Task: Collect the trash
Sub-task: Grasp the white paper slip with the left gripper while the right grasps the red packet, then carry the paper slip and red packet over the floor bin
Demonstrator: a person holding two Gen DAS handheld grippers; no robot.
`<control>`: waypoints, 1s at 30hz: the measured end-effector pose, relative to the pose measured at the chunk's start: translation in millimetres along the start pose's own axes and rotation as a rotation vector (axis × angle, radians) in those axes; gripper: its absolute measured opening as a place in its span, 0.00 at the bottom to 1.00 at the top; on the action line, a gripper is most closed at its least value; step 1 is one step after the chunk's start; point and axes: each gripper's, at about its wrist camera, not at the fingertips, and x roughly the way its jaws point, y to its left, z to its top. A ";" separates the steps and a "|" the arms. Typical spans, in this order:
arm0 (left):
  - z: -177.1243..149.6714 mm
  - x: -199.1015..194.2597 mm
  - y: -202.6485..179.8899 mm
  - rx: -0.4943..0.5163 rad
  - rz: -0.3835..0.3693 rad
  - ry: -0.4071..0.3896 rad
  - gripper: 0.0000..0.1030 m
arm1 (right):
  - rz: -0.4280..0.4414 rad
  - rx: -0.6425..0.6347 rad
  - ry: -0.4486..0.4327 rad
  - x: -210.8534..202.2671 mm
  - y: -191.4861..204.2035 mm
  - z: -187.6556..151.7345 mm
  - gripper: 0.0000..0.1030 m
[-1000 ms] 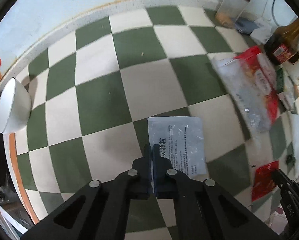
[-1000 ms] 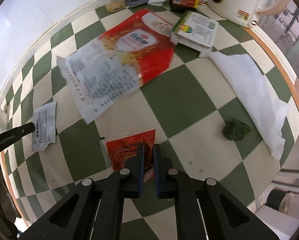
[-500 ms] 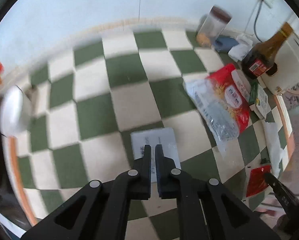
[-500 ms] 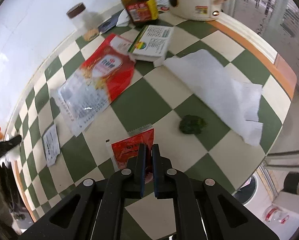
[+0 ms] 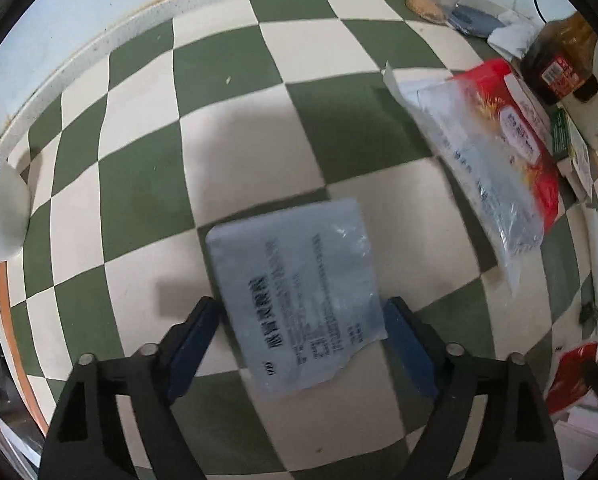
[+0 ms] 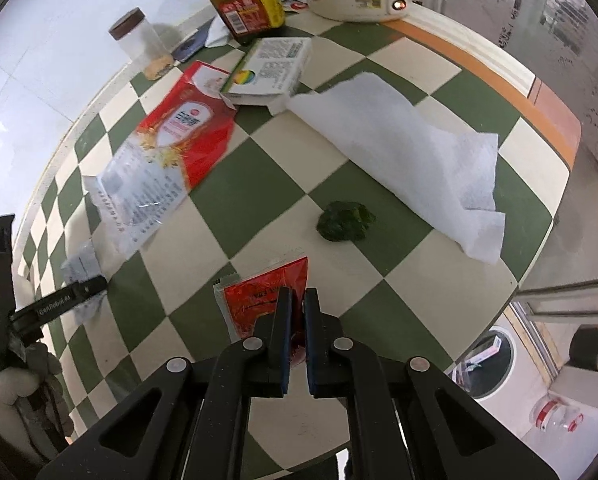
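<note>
Leftmost, the left gripper [image 5: 301, 320] is opening its jaws, a pale blue packet [image 5: 299, 296] lying flat between them, untouched by either pad. Further right, the right gripper [image 6: 297, 312] is pinching a red sachet [image 6: 265, 300] above the checkered table [image 6: 243, 192].

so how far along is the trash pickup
Nothing looks binned yet. In hand: the right gripper is shut on the red sachet; the left gripper is opening astride the grey sachet, not gripping it. Left on the checked table: the big red-and-clear bag, white paper towel and green scrap.
</note>
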 end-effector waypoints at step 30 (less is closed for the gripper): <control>-144.2 -125.0 -341.5 0.779 -0.329 -0.097 0.04 | -0.090 0.504 -0.247 -114.2 -270.7 -90.2 0.05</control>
